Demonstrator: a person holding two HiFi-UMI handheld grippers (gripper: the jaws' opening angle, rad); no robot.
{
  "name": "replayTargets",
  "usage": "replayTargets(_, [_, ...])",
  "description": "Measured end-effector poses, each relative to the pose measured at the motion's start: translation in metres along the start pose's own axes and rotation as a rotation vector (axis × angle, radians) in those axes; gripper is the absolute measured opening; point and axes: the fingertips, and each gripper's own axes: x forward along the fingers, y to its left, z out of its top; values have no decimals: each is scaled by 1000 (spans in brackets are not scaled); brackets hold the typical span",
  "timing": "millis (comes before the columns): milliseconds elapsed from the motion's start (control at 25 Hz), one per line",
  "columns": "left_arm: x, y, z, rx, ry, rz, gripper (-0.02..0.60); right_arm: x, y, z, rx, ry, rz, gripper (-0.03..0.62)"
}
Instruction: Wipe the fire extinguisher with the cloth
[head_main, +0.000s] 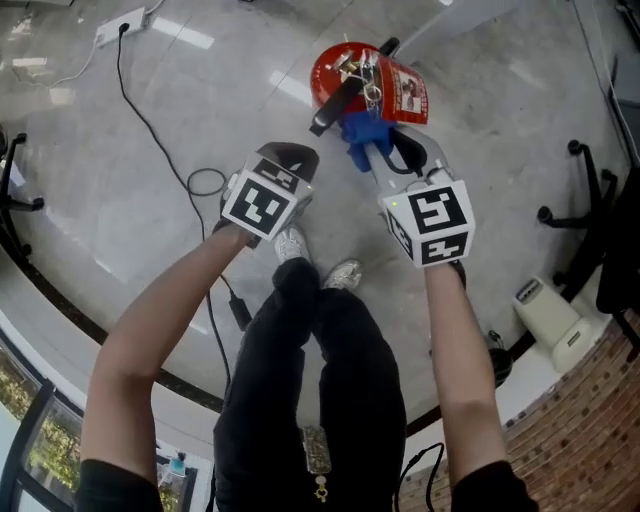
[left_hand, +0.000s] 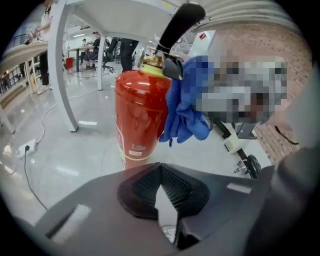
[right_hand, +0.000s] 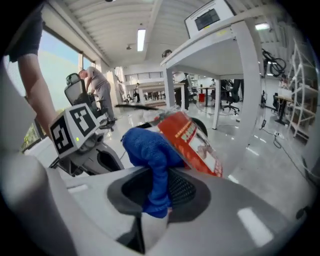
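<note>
a: left gripper (left_hand: 161, 185) first?
b: shut tight, pad to pad, with nothing between. held off to one side of the fire extinguisher (left_hand: 140, 120), apart from it.
a: and the right gripper (right_hand: 160, 192)?
b: clamped on the cloth (right_hand: 152, 155). blue and bunched, pinched by a lower fold between the pads, the rest of it bulging out ahead of the jaws.
a: where exactly for the fire extinguisher?
b: upright on the glossy grey floor (head_main: 90, 170), ahead of the person's shoes (head_main: 292, 243), with a white table leg (left_hand: 59, 65) off behind it. red cylinder, brass neck, black lever (left_hand: 180, 22) slanting up from the top.
a: cloth against it?
b: up at the valve, just under the lever, on the side toward the right gripper. looks pressed to the upper shoulder of the cylinder, though hard to be sure of contact.
a: anything else hanging there?
b: a red printed tag (head_main: 405, 92), tilted off the top, right next to the cloth.
a: around the floor?
b: a black cable (head_main: 150, 125) running to a white power strip (head_main: 120, 25) at far left, a loop of it near the left gripper, and a chair base (head_main: 575, 215) well off to the right.
</note>
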Motion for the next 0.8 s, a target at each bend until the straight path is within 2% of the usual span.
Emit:
replayTargets(80, [11,-3,0,-11,-23,5,5,10,-2,-22,-15,66,0,83])
replayTargets(160, [21,-8,-7,-69,-31,15,5,23,-1,-49,16,122,20,83])
replayTargets(280, [38,-12,-8,-120,-47,46,5,45,-9,-77,38,160,59,83])
replayTargets(440, [58,-7,-17,-144,-62,111,5,75,-14,-106,6,173,140,83])
replayTargets(600, [78,-1,-40,-216,-57,147,5,101,-8,-146,-26,215,222,83])
replayTargets(800, [107,19,-55,-244,-66,182,5,152,-8,-199,27,278,357,83])
